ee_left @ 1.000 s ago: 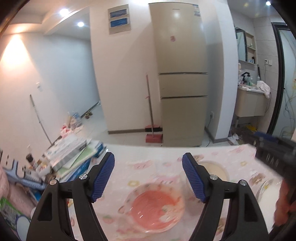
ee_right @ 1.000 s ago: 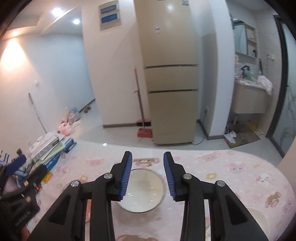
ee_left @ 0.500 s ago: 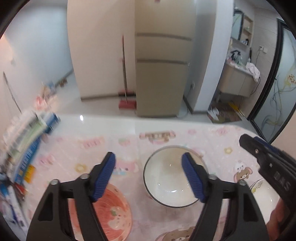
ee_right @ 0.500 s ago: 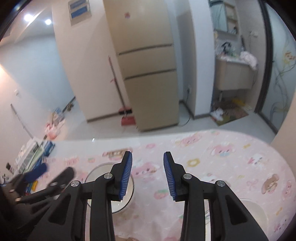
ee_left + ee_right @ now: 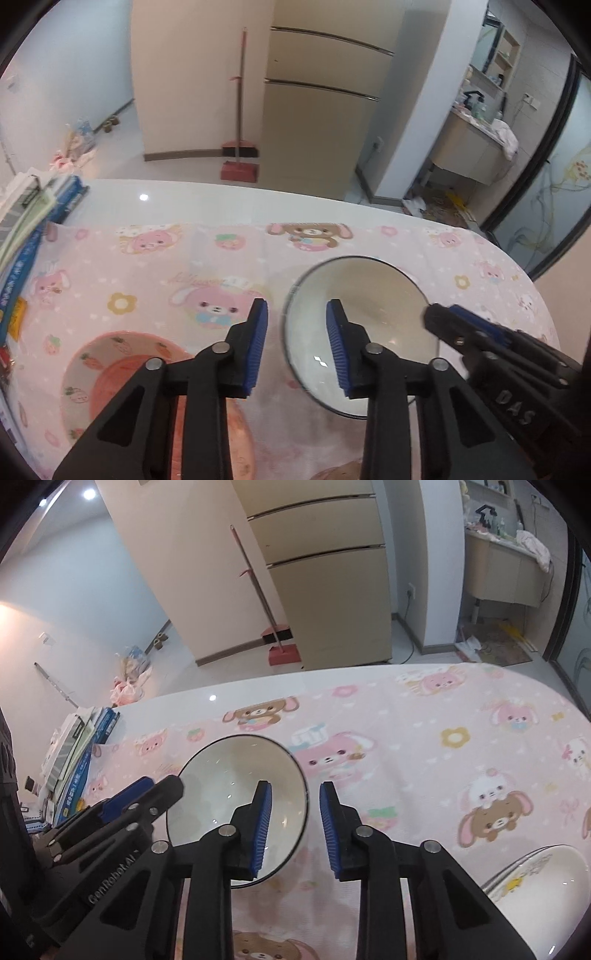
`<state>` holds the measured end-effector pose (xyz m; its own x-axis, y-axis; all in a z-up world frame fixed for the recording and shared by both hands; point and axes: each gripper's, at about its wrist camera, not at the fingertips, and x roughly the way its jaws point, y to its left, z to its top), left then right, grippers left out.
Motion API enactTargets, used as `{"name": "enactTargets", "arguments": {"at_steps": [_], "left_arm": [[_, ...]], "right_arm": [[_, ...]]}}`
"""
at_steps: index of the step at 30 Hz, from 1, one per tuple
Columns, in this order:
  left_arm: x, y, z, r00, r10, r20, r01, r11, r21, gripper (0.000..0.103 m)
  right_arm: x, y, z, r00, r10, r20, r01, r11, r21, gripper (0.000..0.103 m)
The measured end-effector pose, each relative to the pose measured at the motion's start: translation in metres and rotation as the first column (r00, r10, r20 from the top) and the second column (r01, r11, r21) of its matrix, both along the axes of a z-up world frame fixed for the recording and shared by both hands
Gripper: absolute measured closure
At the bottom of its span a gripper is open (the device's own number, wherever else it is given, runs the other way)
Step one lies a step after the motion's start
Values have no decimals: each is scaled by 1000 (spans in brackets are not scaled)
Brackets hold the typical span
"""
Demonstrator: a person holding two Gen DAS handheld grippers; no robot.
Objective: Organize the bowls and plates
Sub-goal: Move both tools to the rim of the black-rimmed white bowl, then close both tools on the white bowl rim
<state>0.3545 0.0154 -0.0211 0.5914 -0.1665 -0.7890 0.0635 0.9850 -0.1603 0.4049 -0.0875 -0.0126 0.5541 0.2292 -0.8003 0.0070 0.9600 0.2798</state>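
A white bowl with a dark rim (image 5: 373, 295) sits on the pink cartoon tablecloth; it also shows in the right wrist view (image 5: 225, 786). My left gripper (image 5: 295, 339) is open, its jaws straddling the bowl's left rim. My right gripper (image 5: 293, 821) is open, its jaws straddling the bowl's right rim. A pink strawberry-print bowl (image 5: 110, 354) lies left of the white bowl, partly hidden by my left gripper. A white dish with a cartoon print (image 5: 543, 882) sits at the right.
Stacked books and boxes (image 5: 22, 229) lie at the table's left end. The tablecloth (image 5: 443, 760) stops short of the bare white far edge (image 5: 207, 199). Beyond stand a fridge (image 5: 317, 110) and a broom with red dustpan (image 5: 239, 162).
Both grippers have come down and closed in on the white bowl from either side. The left gripper's jaws have narrowed. The right gripper has swung back left toward the bowl.
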Motion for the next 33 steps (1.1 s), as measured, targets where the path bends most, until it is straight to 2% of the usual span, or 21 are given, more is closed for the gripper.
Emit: {"name": "enactTargets", "arguments": {"at_steps": [1, 4, 7, 12, 15, 20, 22, 24, 26, 27, 28, 29, 32, 33], "left_arm": [[0, -2, -2, 1000, -12, -1, 12, 1000, -6, 76], [1, -7, -7, 1000, -1, 0, 1, 998, 57, 76], [4, -8, -15, 1000, -2, -25, 3, 999, 54, 78], [5, -14, -23, 1000, 4, -17, -2, 992, 128, 86], [4, -12, -24, 1000, 16, 26, -20, 991, 132, 96], [5, -10, -25, 1000, 9, 23, -12, 991, 135, 96], [5, -12, -25, 1000, 5, 25, -8, 990, 141, 89], [4, -16, -26, 1000, -6, 25, 2, 988, 155, 86], [4, -21, -28, 999, -27, 25, 21, 982, 187, 77], [4, -27, -29, 998, -50, 24, 44, 977, 208, 67], [3, -33, -32, 997, -73, 22, 65, 970, 235, 61], [2, -39, -35, 996, -81, 22, 72, 960, 270, 60], [1, -47, -38, 997, -65, 29, 52, 944, 326, 62], [1, -44, -37, 998, -49, 37, 35, 947, 321, 71]], "right_arm": [[0, 1, -3, 1000, 1, -4, -1, 1000, 0, 81], [1, 3, -4, 1000, -3, 8, 3, 1000, -30, 85], [1, 3, -5, 1000, -8, 10, 8, 999, -31, 86], [8, 2, -24, 999, -21, -45, 18, 999, -49, 86], [11, 1, -31, 997, -16, -72, 14, 1000, -27, 86], [12, -1, -38, 996, -13, -83, 16, 999, 31, 87], [12, -3, -39, 996, -19, -84, 24, 998, 52, 87], [12, -5, -40, 996, -19, -85, 25, 997, 77, 87], [13, -9, -42, 996, -15, -84, 24, 994, 110, 87], [14, -11, -43, 996, -18, -89, 29, 992, 123, 89], [15, -13, -45, 995, -24, -99, 38, 990, 136, 91], [16, -17, -48, 993, -32, -114, 49, 988, 147, 94], [19, -30, -58, 985, -47, -169, 86, 968, 234, 94], [20, -33, -60, 982, -46, -183, 93, 961, 261, 95]]}}
